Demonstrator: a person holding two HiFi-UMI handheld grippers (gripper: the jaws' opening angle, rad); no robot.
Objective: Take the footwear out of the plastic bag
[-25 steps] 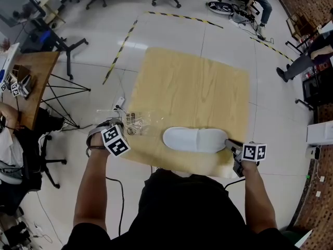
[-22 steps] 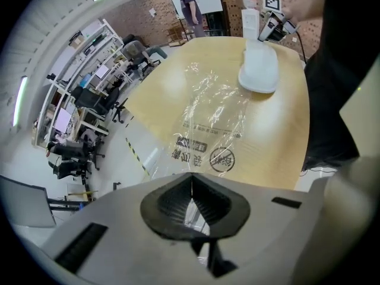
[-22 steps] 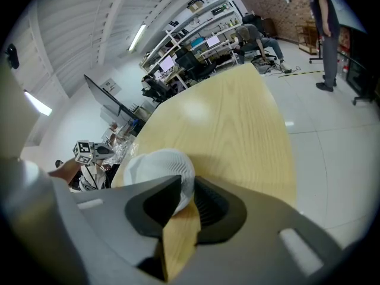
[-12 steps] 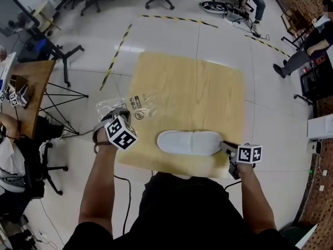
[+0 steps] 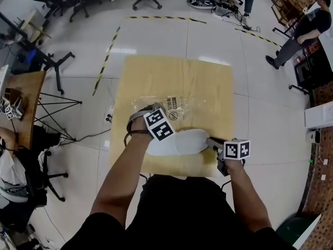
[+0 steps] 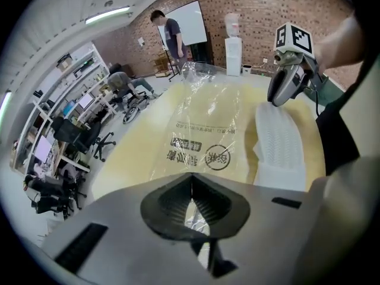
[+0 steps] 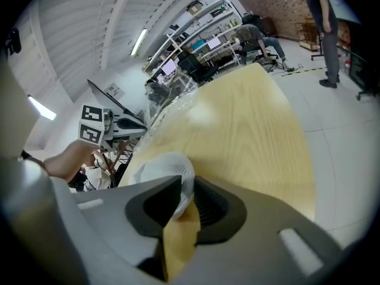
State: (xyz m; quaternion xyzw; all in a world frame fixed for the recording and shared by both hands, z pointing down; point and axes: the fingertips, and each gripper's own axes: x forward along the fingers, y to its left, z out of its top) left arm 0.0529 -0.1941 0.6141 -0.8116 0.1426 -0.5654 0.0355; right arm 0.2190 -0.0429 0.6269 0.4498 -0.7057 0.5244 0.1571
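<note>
The white slipper (image 5: pixel 182 141) lies flat on the wooden surface (image 5: pixel 208 87), near its front edge. It is fully outside the clear plastic bag (image 5: pixel 174 103), which lies just beside it. Left gripper (image 6: pixel 191 202): jaws closed on the bag's near edge. Right gripper (image 7: pixel 184 196): jaws clamped on one end of the slipper.

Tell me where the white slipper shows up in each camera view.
Head view: white slipper at lower centre, on the wooden board.
Left gripper view: right side, beyond the jaws.
Right gripper view: low, left of centre, between the jaws.
Shared landmark: the clear plastic bag, beside the slipper in every view.
</note>
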